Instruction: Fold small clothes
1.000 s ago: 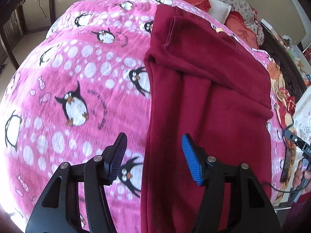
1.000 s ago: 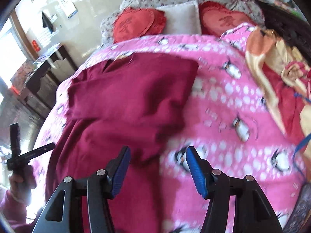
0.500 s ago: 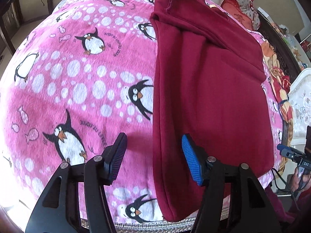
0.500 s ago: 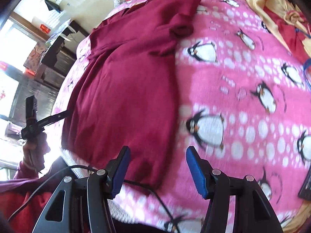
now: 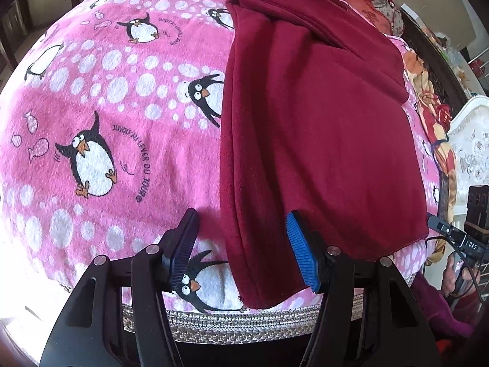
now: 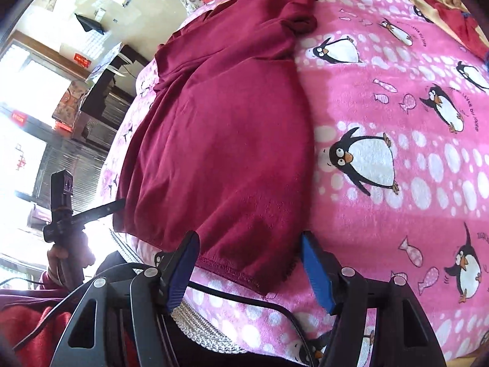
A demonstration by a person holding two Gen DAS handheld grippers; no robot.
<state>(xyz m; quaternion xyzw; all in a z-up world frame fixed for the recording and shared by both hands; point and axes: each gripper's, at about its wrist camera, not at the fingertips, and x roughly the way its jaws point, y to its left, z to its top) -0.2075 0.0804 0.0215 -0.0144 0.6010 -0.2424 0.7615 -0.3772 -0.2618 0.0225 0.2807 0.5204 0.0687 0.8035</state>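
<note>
A bed fills both views, covered by a pink fleece blanket printed with black-and-white penguins, white spots and small fish; a woven beige trim runs along its near edge. In the left wrist view, the blanket's penguin print takes up the left half. The left gripper hangs low over the near edge of the bed with its jaws spread wide, holding nothing; its blue ribbed pads stand on either side of the near left corner of a dark red fleece garment. That garment lies flat on the blanket, lengthwise away from the camera, with a folded layer across its far end. Beyond it to the right lie red and floral cushions, and at the far right edge a hand holding the other tool shows.

In the right wrist view, a window and dark furniture lie at the left, with the other handheld tool in front. The garment spreads through the middle, its stitched hem near the bed's edge. The right gripper hovers with jaws wide apart, flanking the hem's near right corner, gripping nothing. Penguin blanket fills the right
</note>
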